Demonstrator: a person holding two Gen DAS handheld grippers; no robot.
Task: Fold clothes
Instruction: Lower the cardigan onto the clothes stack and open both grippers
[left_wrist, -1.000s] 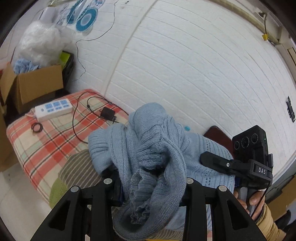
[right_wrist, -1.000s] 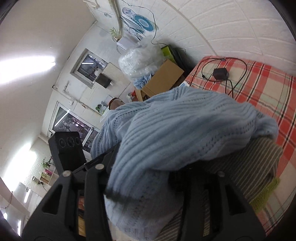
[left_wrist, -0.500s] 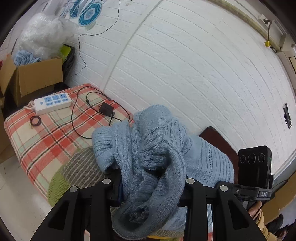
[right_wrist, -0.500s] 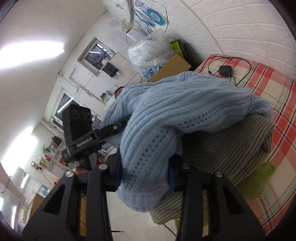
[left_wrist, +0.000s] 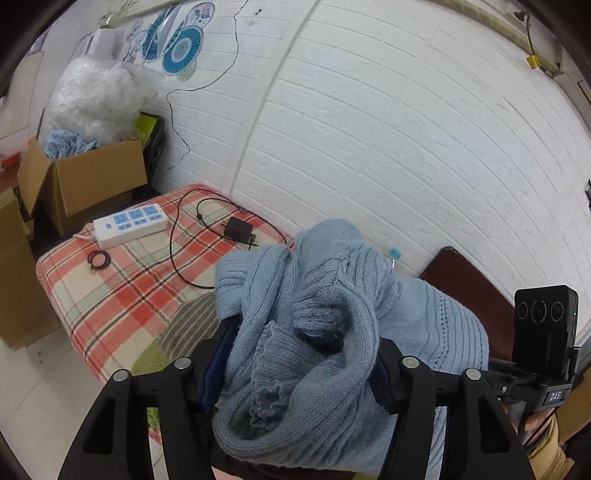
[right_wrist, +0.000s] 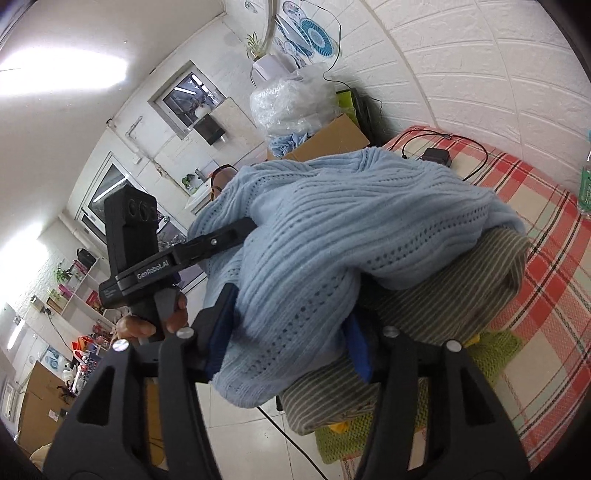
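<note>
While both sets of jaws are opening around bunched knit, release blue sweater (left_wrist: 317, 332) onto striped garment (right_wrist: 461, 295) on plaid bed (left_wrist: 122, 295). Clear left gripper (left_wrist: 299, 373) and right gripper (right_wrist: 291, 343) of loose folds, then regrasp at edges for folding.

Each handheld black plastic two-finger gripper, the left gripper (left_wrist: 303, 354) and the right gripper (right_wrist: 291, 332), has angular cut-out finger arms studded with 4 silver screws and blue pads. Its boxy black 3-lens camera module rides a bar lettered "GenRobot.AI" and "DAS". A tan sleeve cuff (left_wrist: 546, 456) shows.
</note>
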